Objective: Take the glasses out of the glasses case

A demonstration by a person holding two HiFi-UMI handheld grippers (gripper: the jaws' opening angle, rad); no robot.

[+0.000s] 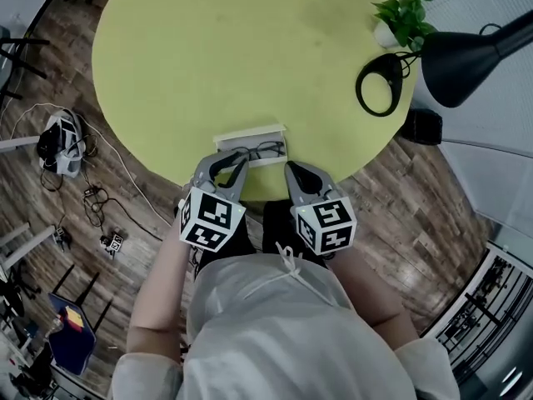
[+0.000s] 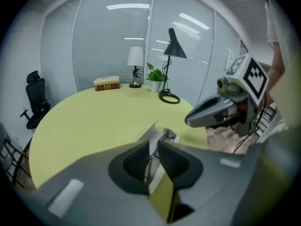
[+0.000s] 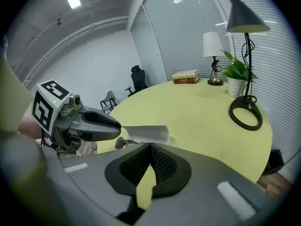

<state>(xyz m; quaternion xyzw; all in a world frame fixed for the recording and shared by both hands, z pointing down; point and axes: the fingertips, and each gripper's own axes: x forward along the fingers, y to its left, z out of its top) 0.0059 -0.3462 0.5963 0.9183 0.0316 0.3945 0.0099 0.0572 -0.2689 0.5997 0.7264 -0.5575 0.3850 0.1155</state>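
Note:
An open white glasses case (image 1: 250, 133) lies at the near edge of the round yellow-green table (image 1: 225, 48), with dark thin-framed glasses (image 1: 260, 149) inside. My left gripper (image 1: 239, 163) reaches the case's left end; in the left gripper view its jaws (image 2: 151, 147) are closed on a thin arm of the glasses (image 2: 168, 135) over the case (image 2: 153, 132). My right gripper (image 1: 290, 168) hangs just right of the case, shut and holding nothing. In the right gripper view (image 3: 150, 147) the case lid (image 3: 146, 133) and the glasses (image 3: 123, 142) lie ahead to the left, beside the left gripper (image 3: 91, 124).
A black desk lamp (image 1: 466, 52) with a ring base (image 1: 379, 82) and a potted plant (image 1: 404, 19) stand at the table's far right. Books (image 2: 107, 83) and a small white lamp (image 2: 135, 58) sit at the far edge. Cables and gear (image 1: 62, 140) lie on the floor to the left.

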